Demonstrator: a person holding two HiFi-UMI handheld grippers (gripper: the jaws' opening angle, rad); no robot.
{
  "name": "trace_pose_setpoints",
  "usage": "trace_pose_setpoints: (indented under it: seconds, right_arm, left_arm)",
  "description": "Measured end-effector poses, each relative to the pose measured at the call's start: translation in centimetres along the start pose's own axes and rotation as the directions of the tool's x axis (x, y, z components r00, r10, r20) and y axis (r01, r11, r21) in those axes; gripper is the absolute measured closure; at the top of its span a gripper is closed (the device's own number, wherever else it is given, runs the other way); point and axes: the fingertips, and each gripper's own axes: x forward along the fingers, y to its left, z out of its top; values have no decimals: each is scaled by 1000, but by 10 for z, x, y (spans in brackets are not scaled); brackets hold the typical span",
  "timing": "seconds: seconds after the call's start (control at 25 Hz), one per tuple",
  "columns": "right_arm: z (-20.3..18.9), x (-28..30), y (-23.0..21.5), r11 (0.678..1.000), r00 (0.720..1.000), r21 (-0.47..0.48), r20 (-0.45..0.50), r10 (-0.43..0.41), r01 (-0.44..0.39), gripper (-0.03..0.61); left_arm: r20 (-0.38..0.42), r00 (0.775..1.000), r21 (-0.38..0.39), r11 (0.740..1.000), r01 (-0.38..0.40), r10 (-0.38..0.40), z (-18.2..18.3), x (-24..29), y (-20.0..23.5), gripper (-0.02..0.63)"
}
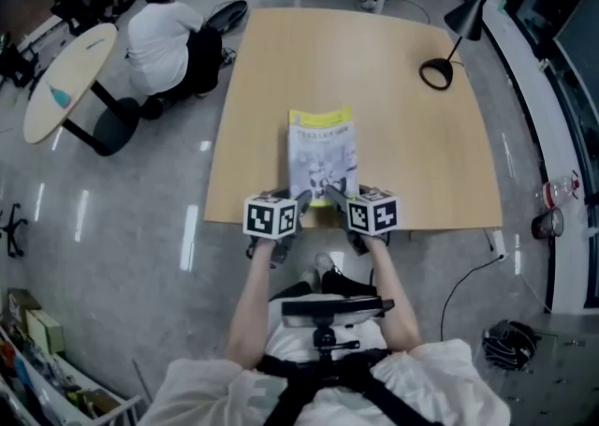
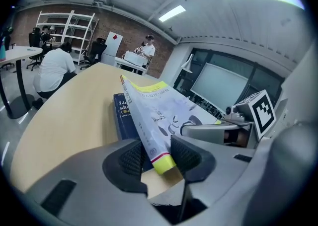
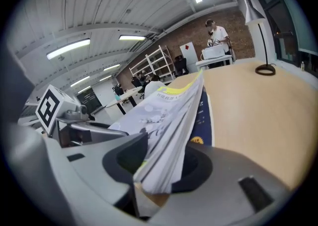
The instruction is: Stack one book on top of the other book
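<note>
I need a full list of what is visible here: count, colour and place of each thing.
Table: one, light wood, centre.
Grey-and-yellow book: one, near table edge, tilted over the other book.
Dark blue book: one, beneath it.
Desk lamp: one, black, table's far right.
Round table: one, pale, left.
Person in white: one, crouching, far left.
Left gripper: one, grey, gripping the upper book's near left corner.
Right gripper: one, grey, gripping its near right corner.

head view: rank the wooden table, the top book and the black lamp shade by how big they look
wooden table, largest by far
top book
black lamp shade, smallest, though it stands raised toward the camera
</note>
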Motion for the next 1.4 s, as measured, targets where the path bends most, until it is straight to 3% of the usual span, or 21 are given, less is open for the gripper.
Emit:
trace_pose_setpoints:
  seconds: [0.52, 0.68, 0.92, 1.04, 1.16, 1.24, 1.32, 1.4]
  right_arm:
    - [-22, 30, -16, 999, 995, 12, -93, -48, 49, 440]
    - [-29, 21, -29, 996, 993, 79, -111, -38, 47, 433]
    - [-24, 26, -34, 986, 981, -40, -96, -166, 163, 342]
    - [-25, 23, -41, 981, 979, -46, -74, -190, 187, 323]
    - [-27, 20, -52, 967, 968, -91, -64, -243, 237, 238]
    - [-25, 15, -60, 954, 959, -135, -52, -278, 269, 140]
    - [-15, 3, -65, 944, 954, -144, -14, -301, 296, 140]
    - [0, -6, -62, 959, 962, -84, 37, -269, 272, 140]
  left_arm:
    - [-66, 997, -70, 997, -33, 29, -22, 23, 24, 463]
    - [-69, 997, -63, 997, -45, 40, -26, 31, 13, 463]
    - [-62, 997, -71, 996, -57, 53, -24, 28, 21, 463]
    - [-64, 996, -69, 996, -65, 61, -24, 31, 19, 463]
    - [-70, 995, -62, 995, -72, 68, -26, 32, 17, 463]
    - [-66, 995, -64, 995, -75, 70, -27, 31, 17, 463]
    - [-60, 995, -63, 995, -80, 76, -26, 31, 18, 463]
    - [-59, 995, -65, 995, -81, 78, -25, 31, 18, 463]
